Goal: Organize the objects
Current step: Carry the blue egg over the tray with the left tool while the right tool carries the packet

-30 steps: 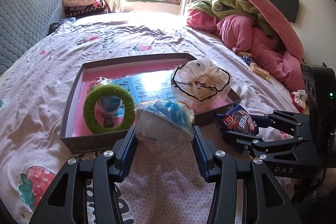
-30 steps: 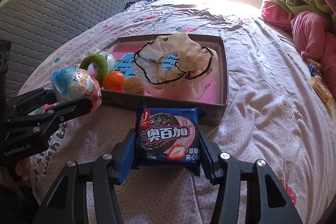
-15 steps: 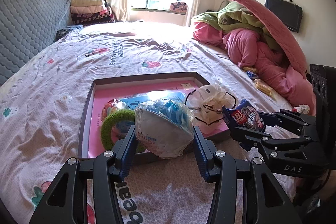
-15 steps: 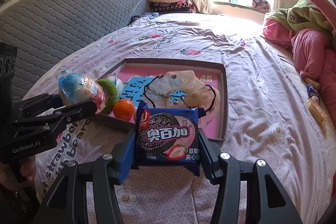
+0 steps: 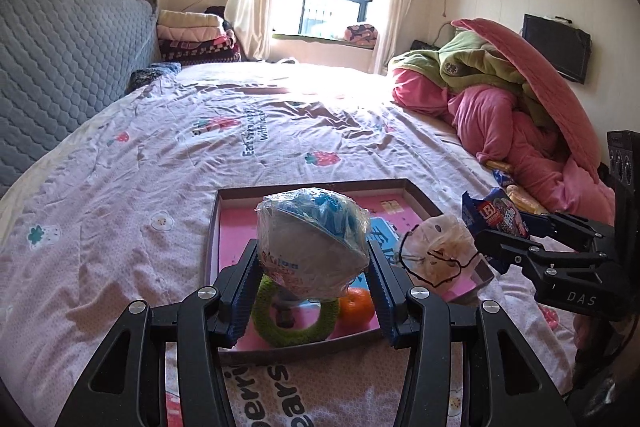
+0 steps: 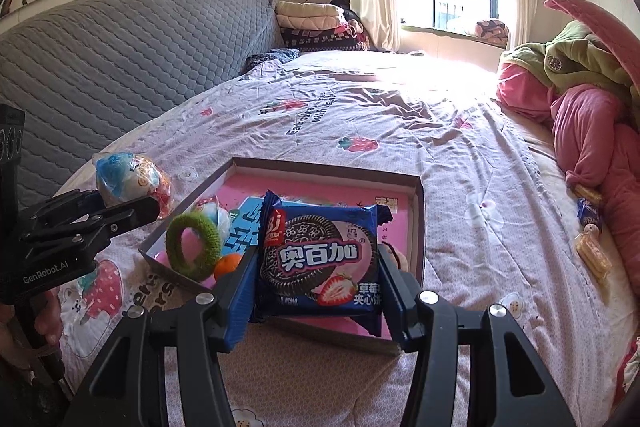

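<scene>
My left gripper (image 5: 312,267) is shut on a plastic-wrapped ball toy (image 5: 310,247) and holds it above the near part of the pink-lined tray (image 5: 320,187). It also shows in the right wrist view (image 6: 128,183). My right gripper (image 6: 318,267) is shut on a blue cookie packet (image 6: 320,259), held above the tray's (image 6: 416,211) near edge; the packet shows in the left wrist view (image 5: 496,219). In the tray lie a green ring (image 5: 294,323), an orange (image 5: 357,309) and a white bag with black cord (image 5: 438,253).
The tray sits on a pink strawberry-print bedsheet (image 5: 240,131). A grey padded headboard (image 6: 120,47) is on the left. A heap of pink and green bedding (image 5: 520,107) lies on the right, with snack packets (image 6: 592,251) beside it.
Both grippers have risen with their loads and now look down the bed from higher up. The tray appears lower and nearer in both views.
</scene>
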Tool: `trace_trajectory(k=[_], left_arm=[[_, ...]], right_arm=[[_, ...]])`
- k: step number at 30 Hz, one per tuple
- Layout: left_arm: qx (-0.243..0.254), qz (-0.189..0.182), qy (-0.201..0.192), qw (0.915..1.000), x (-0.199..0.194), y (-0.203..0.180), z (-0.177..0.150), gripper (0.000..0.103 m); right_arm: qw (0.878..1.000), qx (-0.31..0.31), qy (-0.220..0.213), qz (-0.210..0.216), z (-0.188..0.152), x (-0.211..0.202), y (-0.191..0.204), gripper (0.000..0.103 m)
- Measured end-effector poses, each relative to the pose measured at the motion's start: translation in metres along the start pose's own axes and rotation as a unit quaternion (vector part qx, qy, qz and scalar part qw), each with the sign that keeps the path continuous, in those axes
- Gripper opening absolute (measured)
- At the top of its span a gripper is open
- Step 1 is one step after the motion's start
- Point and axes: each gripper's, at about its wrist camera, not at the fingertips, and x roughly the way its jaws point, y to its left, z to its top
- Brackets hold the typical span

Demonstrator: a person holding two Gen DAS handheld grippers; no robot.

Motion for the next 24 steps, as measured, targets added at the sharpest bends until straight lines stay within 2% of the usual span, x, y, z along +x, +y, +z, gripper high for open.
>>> trace_trajectory(k=[11, 19, 24], left_arm=[[-0.010, 0.030, -0.004, 0.9995, 0.011, 0.023, 0.007, 0.052], [-0.024, 0.033, 0.021, 0.9990, 0.027, 0.032, -0.005, 0.052], [-0.015, 0.039, 0.029, 0.9987, 0.034, 0.028, -0.013, 0.052]], right_arm=[[1.000, -0.004, -0.020, -0.004, 0.019, 0.007, 0.002, 0.055], [1.000, 0.005, 0.009, -0.008, 0.002, 0.026, -0.007, 0.055], [1.000, 0.011, 0.017, -0.009, -0.003, 0.030, -0.012, 0.055]])
